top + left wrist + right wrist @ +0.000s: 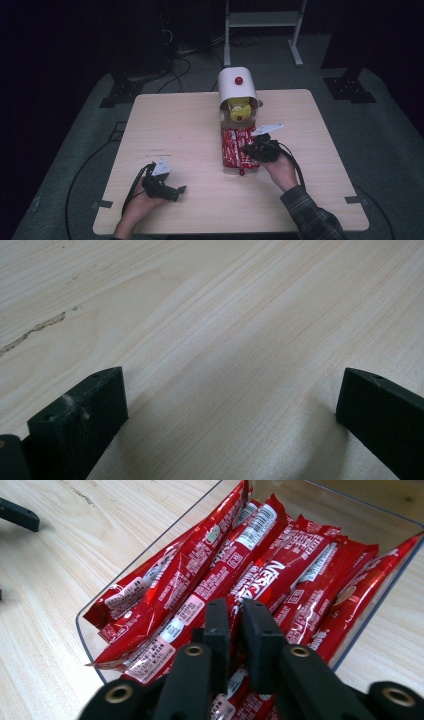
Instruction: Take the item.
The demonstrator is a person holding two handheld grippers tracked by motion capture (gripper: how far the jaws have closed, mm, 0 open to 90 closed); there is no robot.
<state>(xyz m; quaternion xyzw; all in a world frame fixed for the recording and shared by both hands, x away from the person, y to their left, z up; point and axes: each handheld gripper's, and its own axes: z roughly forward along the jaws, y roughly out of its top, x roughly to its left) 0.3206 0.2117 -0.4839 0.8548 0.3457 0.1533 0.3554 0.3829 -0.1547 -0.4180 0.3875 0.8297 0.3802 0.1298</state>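
Risk, multiple pick: the red Nescafé sachets (260, 575) lie packed side by side and overlapping in the clear tray (82, 630); a lift from here could drag a neighbouring sachet up with the pinched one.
Risk, slip: the sachet film looks glossy and thin; a pinch taken on one edge may let the sachet slide out on the way up.
Risk, tray shift: the tray looks light; a sideways pull could move it on the wooden table (175, 125).
Right gripper (235, 612): jaws nearly closed, with a narrow gap between them, set down among the sachets; a sachet appears pinched between them, but the hold cannot be confirmed.
Left gripper (227, 410): jaws wide apart, nothing between them, low over bare table, well apart from the tray.
Sachet location: in the tray at table centre, just in front of the white dispenser (237, 89).
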